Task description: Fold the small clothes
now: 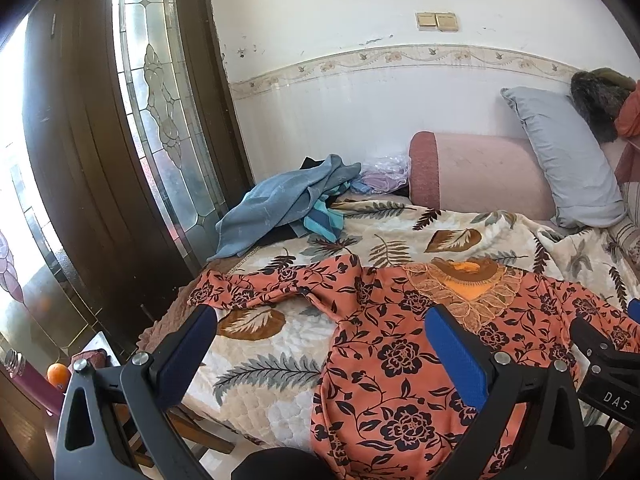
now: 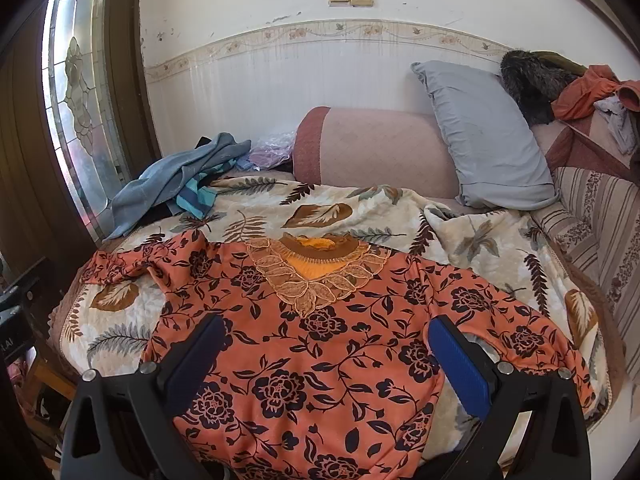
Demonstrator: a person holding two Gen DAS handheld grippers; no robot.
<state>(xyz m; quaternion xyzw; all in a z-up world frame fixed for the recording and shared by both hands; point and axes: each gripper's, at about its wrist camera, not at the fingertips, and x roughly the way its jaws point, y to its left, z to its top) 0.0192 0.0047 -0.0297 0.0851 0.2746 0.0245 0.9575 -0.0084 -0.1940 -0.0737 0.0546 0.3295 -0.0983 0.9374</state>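
An orange top with a dark flower print (image 1: 392,344) (image 2: 320,360) lies spread flat on the leaf-patterned bedspread (image 1: 280,360) (image 2: 320,208), lace collar toward the wall, both sleeves stretched out sideways. My left gripper (image 1: 320,320) hovers open over the top's left side and the bare blanket beside it, holding nothing. My right gripper (image 2: 326,330) hovers open above the chest of the top, with nothing between its blue pads (image 2: 460,364). The right gripper's black body (image 1: 608,364) shows at the right edge of the left wrist view.
A heap of blue clothes (image 1: 280,208) (image 2: 176,184) lies at the bed's far left corner. A pink bolster (image 1: 480,172) (image 2: 368,148) and grey pillow (image 1: 560,160) (image 2: 488,140) lean on the wall. A glass-panelled door (image 1: 160,120) stands left; more clothes (image 2: 580,92) are piled far right.
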